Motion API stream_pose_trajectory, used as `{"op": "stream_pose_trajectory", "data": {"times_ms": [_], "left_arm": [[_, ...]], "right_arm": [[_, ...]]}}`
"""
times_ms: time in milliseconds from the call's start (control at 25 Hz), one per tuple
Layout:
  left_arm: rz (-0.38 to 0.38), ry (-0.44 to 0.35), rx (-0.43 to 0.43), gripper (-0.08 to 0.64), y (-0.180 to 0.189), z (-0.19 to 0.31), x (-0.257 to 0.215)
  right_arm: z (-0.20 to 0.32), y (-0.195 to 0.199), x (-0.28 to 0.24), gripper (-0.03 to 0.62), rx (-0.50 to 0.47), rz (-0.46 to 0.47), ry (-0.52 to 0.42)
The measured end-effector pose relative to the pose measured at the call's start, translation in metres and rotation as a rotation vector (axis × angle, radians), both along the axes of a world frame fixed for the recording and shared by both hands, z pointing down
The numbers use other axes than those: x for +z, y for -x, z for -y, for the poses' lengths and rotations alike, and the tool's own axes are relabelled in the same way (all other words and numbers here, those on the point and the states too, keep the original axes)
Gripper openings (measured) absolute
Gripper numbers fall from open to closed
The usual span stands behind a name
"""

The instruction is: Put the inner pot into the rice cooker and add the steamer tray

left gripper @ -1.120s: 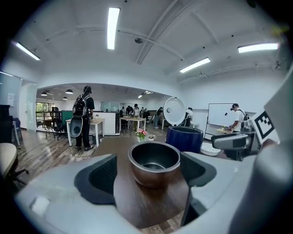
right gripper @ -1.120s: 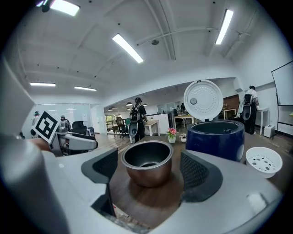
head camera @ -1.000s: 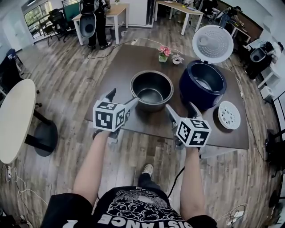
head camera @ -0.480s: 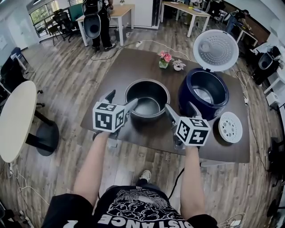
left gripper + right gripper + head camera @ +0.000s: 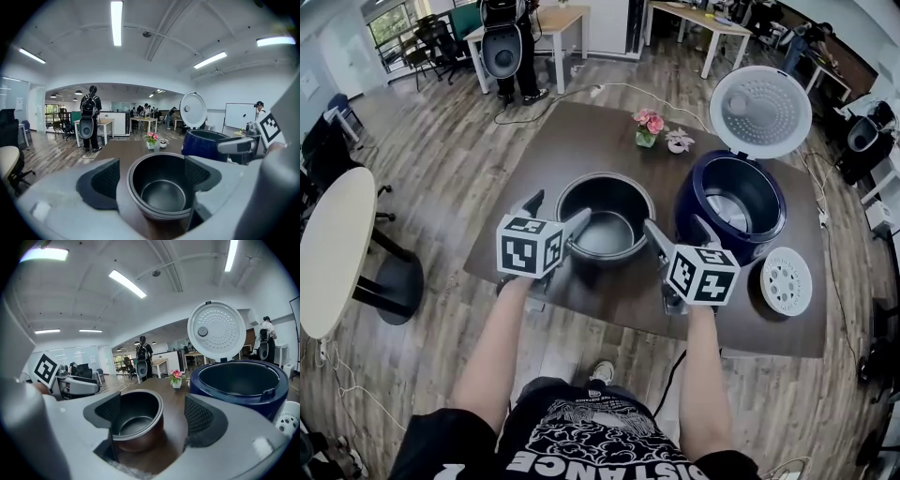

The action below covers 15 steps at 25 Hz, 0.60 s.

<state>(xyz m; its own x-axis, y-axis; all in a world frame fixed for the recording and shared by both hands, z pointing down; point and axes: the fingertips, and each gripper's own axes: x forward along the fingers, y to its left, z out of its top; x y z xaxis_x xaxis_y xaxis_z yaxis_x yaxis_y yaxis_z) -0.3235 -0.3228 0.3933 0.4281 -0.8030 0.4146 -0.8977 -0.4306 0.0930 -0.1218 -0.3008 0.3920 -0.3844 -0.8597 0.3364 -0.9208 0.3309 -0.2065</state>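
Inner pot (image 5: 605, 217) on table (image 5: 581, 141) beside rice cooker (image 5: 733, 204)

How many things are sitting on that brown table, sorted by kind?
Inner pot: 1
Rice cooker, lid up: 1
Steamer tray: 1
Flower pots: 2
Total: 5

Inner pot (image 5: 607, 225): dark, round, empty, upright, just left of the rice cooker (image 5: 729, 208). Rice cooker: navy body, white perforated lid (image 5: 760, 111) raised, cavity empty. Steamer tray (image 5: 786, 280): white perforated disc, lying flat, near the rice cooker's right.
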Motion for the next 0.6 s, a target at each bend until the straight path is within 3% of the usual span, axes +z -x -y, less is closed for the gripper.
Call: {"op": "stream_pose_trajectory", "data": {"times_ms": [320, 600], "left_arm": [[-0.010, 0.043, 0.008, 0.434, 0.009, 0.011, 0.014], [-0.101, 0.144, 0.022, 0.434, 0.020, 0.033, 0.043]], "right_arm": [[0.009, 0.009, 0.016, 0.414, 0.000, 0.007, 0.043], [0.020, 0.015, 0.045, 0.373, 0.042, 0.031, 0.138]]}}
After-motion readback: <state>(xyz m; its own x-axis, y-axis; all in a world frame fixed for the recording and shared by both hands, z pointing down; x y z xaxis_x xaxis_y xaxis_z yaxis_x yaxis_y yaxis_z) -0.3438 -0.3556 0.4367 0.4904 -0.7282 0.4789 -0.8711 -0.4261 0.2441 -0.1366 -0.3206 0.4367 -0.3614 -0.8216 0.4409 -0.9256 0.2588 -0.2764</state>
